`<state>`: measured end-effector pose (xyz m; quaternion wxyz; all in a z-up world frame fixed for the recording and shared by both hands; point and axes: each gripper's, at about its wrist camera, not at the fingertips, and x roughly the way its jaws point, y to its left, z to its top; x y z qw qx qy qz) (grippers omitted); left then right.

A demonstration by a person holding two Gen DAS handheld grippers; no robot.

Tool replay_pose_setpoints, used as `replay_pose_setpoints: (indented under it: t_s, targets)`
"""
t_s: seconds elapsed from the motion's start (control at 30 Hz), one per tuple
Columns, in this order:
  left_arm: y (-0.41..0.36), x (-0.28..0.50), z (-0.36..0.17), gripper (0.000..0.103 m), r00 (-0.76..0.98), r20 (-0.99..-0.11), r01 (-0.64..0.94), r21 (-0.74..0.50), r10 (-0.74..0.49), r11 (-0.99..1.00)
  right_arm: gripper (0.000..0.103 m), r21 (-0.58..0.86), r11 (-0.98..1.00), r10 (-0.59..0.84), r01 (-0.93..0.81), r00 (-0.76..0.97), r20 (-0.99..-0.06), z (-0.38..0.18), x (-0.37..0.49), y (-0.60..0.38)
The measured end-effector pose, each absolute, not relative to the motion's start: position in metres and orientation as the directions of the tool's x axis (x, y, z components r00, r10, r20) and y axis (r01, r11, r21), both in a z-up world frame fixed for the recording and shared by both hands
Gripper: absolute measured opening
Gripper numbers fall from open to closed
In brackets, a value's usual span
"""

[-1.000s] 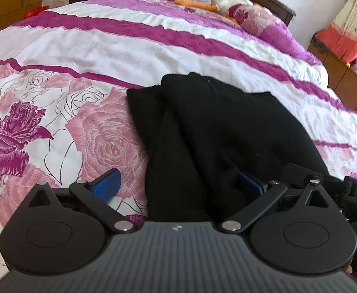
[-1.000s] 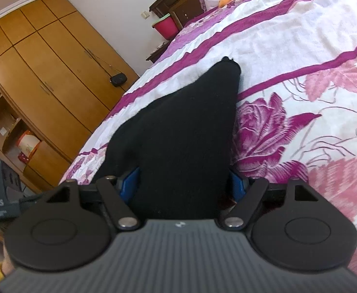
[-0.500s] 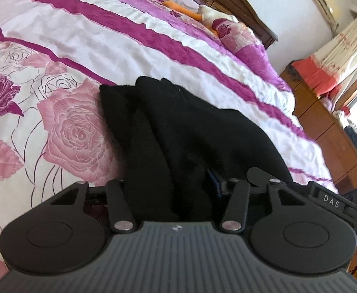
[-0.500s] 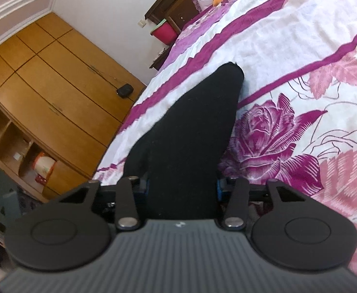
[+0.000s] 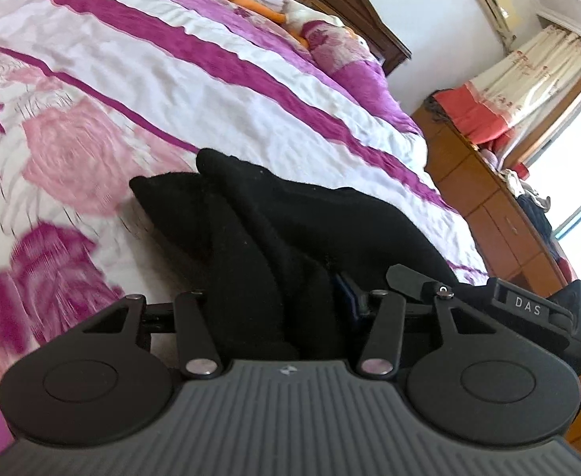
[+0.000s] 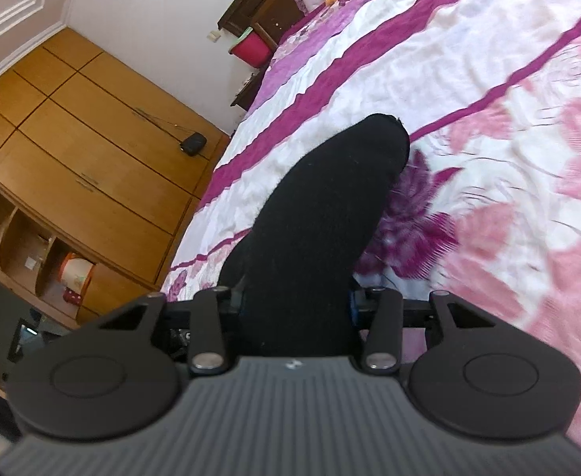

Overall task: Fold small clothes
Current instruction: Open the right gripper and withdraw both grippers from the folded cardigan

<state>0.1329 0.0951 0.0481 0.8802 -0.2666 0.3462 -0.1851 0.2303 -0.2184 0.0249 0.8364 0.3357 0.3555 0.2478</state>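
The left gripper (image 5: 278, 309) is closed on a thick bunch of the black garment (image 5: 290, 222), with at least two layers wedged between its fingers, and the right gripper (image 6: 296, 305) is clamped on another part of the same dark cloth (image 6: 322, 206). From both grips the fabric runs forward and down to the bed (image 5: 219, 91), where its far end lies on the flowered bedspread near a pink rose print. In the left wrist view the cloth splits into two lobes ahead of the fingers; in the right wrist view it narrows to one rounded end. The body of the right gripper shows at the right edge of the left view, so the two tools sit close together.

The main risk, as I judge it, is an uneven fold. The left gripper seems to hold a crumpled wad instead of a clean edge, so any pull could drag hidden layers along and leave the garment lumpy or twisted. The knit looks soft and heavy, and a layer could slip out of either grip if the tools move apart quickly. The far end touches the bedspread, so friction there could hold it back and skew the fold line. The bedspread itself is loose and wrinkled and might be caught up with the cloth on a low pass. With the grippers this near, they could also knock together.
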Motion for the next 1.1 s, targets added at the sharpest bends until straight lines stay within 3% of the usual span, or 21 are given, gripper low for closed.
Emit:
replay_pose_setpoints:
  t_s: [0.17, 0.33, 0.43, 0.53, 0.67, 0.8, 1.1]
  targets:
    - [0.066, 0.100, 0.050, 0.056, 0.676, -0.519, 0.170, -0.582, -0.524, 0.795, 0.045, 0.723, 0.672, 0.628, -0.162, 0.643, -0.439, 0.027, 0.196, -0.242]
    - [0.041, 0.079, 0.044, 0.056, 0.676, -0.572, 0.190, -0.475, -0.465, 0.859, 0.045, 0.658, 0.737, 0.573, -0.153, 0.658, -0.489, 0.013, 0.175, -0.256]
    - [0.032, 0.072, 0.033, 0.057, 0.678, -0.633, 0.153, -0.376, -0.373, 0.914, 0.049, 0.619, 0.774, 0.541, -0.131, 0.646, -0.539, -0.004, 0.172, -0.256]
    - [0.033, 0.070, 0.022, 0.065, 0.660, -0.671, 0.132, -0.337, -0.337, 0.932, 0.057, 0.581, 0.802, 0.515, -0.140, 0.654, -0.554, -0.019, 0.167, -0.254]
    - [0.030, 0.060, 0.021, 0.075, 0.689, -0.671, 0.134, -0.252, -0.273, 0.958, 0.060, 0.546, 0.822, 0.494, -0.161, 0.679, -0.544, -0.017, 0.153, -0.253]
    - [0.025, 0.048, 0.028, 0.077, 0.717, -0.660, 0.142, -0.178, -0.225, 0.974, 0.061, 0.480, 0.858, 0.457, -0.183, 0.700, -0.550, -0.009, 0.138, -0.251]
    - [0.020, 0.028, 0.039, 0.082, 0.732, -0.668, 0.052, -0.140, -0.133, 0.989, 0.061, 0.366, 0.908, 0.391, -0.206, 0.731, -0.559, 0.008, 0.104, -0.249]
